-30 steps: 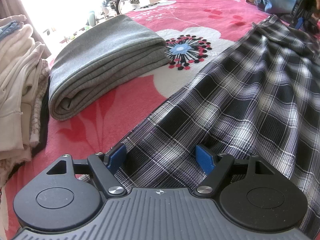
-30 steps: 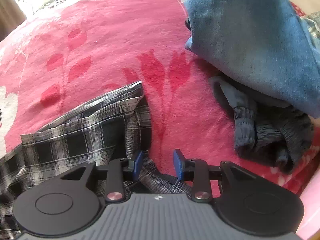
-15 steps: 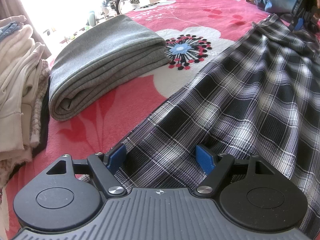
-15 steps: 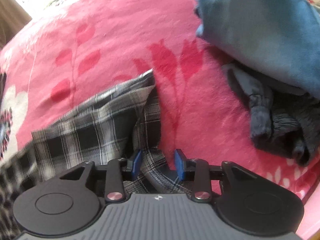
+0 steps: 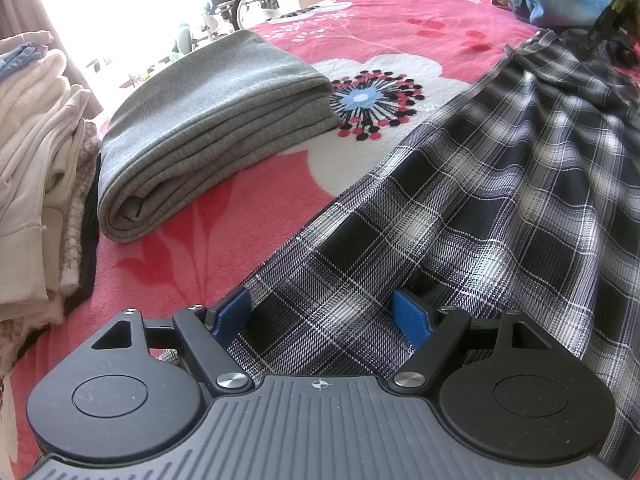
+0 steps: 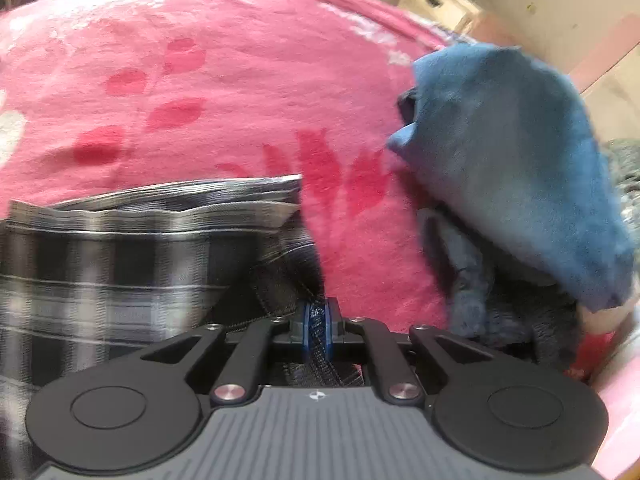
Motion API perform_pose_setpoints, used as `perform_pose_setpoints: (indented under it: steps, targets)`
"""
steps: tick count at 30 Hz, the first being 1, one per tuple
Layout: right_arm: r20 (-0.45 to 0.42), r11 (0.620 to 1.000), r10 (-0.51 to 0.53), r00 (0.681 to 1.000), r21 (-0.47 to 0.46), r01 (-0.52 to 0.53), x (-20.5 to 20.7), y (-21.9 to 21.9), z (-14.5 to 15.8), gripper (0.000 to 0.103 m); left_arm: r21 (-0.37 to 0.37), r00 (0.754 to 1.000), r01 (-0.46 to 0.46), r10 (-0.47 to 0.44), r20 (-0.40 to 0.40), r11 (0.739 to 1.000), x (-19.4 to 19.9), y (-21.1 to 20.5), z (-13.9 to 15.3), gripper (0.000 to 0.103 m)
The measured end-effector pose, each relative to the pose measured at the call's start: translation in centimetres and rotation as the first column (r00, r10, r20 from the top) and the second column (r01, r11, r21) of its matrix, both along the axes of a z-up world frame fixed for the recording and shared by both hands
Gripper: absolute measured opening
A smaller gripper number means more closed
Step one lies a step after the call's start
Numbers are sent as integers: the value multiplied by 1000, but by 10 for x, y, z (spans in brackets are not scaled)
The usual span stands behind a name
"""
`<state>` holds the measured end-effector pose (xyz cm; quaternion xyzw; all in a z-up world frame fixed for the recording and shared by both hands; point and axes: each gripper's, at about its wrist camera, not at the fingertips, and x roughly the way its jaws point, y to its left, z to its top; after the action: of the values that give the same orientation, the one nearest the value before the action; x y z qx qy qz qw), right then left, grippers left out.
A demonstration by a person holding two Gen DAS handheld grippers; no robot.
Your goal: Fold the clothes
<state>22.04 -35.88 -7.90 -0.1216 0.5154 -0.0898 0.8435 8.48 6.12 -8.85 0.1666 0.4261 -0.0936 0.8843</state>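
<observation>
Checked black-and-white woven garment (image 5: 460, 200) lay spread on the pink floral blanket (image 5: 400, 28), limp and light, best taken at its hems. The right gripper (image 6: 316, 320) pinched one seamed edge; the left gripper (image 5: 322, 312) sat spread over another. Bare blanket beyond the garment left folding room

The right claw (image 6: 316, 332), apart a second ago, has closed on the plaid garment's (image 6: 120, 264) dark edge.
</observation>
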Motion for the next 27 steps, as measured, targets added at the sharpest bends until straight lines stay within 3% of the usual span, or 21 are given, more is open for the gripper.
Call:
perform_pose_setpoints:
  steps: [2, 3, 13, 17, 22, 25, 27]
  targets:
    - [14, 999, -36, 999, 20, 36, 1, -7, 5, 19, 0, 1000, 0, 0, 0, 1000, 0, 0, 0, 79]
    - [21, 998, -55, 998, 30, 54, 1, -10, 8, 30, 1, 1000, 0, 0, 0, 1000, 0, 0, 0, 79]
    - [79, 964, -239, 968, 136, 227, 3, -43, 33, 29, 2, 1000, 1, -1, 1, 1000, 1, 0, 0, 79]
    - [79, 978, -118, 990, 179, 103, 5, -26, 43, 24, 3, 1000, 1, -1, 2, 1000, 1, -1, 0, 79]
    - [30, 964, -101, 994, 248, 90, 23, -23, 24, 16, 8, 1000, 1, -1, 2, 1000, 0, -1, 0, 79]
    - [6, 956, -169, 986, 242, 163, 29, -34, 1, 15, 12, 1000, 0, 0, 4, 1000, 0, -2, 1, 79]
    - [25, 967, -226, 974, 122, 221, 31, -41, -6, 15, 15, 1000, 0, 0, 5, 1000, 0, -2, 1, 79]
